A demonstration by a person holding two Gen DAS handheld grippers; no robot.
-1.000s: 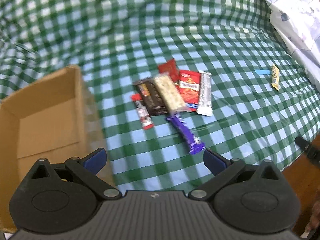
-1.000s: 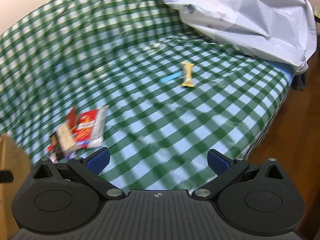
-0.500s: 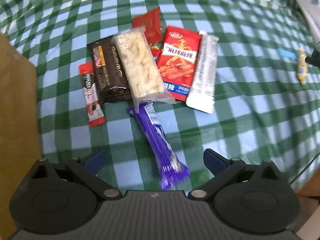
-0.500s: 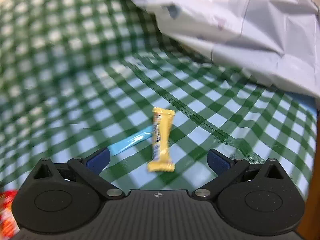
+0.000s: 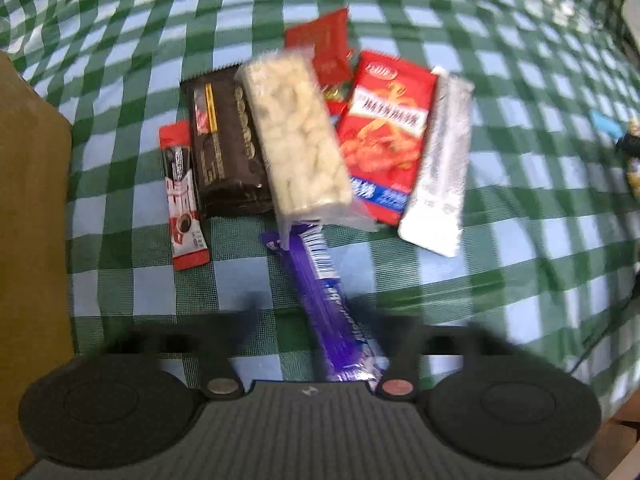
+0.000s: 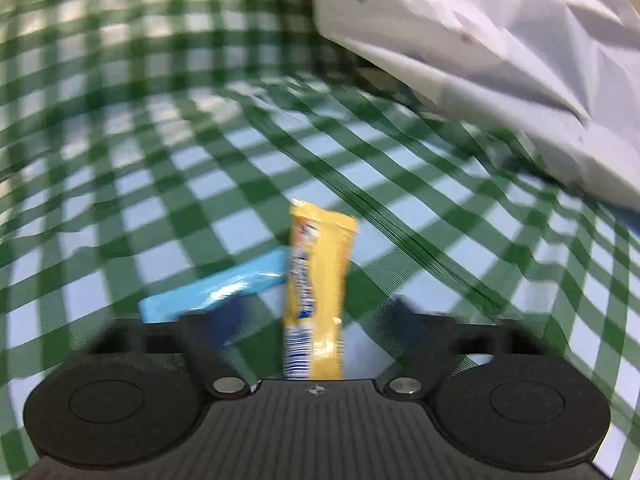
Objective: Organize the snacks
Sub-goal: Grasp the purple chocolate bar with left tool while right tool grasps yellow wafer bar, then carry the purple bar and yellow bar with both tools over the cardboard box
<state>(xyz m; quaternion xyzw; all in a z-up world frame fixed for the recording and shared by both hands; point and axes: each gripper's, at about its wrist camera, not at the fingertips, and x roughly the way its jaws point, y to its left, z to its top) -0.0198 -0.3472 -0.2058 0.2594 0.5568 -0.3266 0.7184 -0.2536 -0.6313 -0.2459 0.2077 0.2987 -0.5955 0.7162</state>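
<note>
The left tool (image 5: 316,324) is being closed around the purple bar (image 5: 326,304), and the right tool (image 6: 316,320) around the yellow bar (image 6: 318,276); contact cannot be told.

We see a purple bar (image 5: 326,300) lying lengthwise below the heaped packets (image 5: 316,136), and a yellow bar (image 6: 316,280) beside a blue stick (image 6: 216,292).

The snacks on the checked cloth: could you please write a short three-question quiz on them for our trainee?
1. True or false: the clear pack of pale pieces overlaps the dark brown pack.
2. What lies right beside the yellow bar? A blue wrapper, B red pack, C silver pack.
3. What colour is the long bar nearest the left wrist camera?
Key: 1 true; 2 A; 3 purple.
</note>
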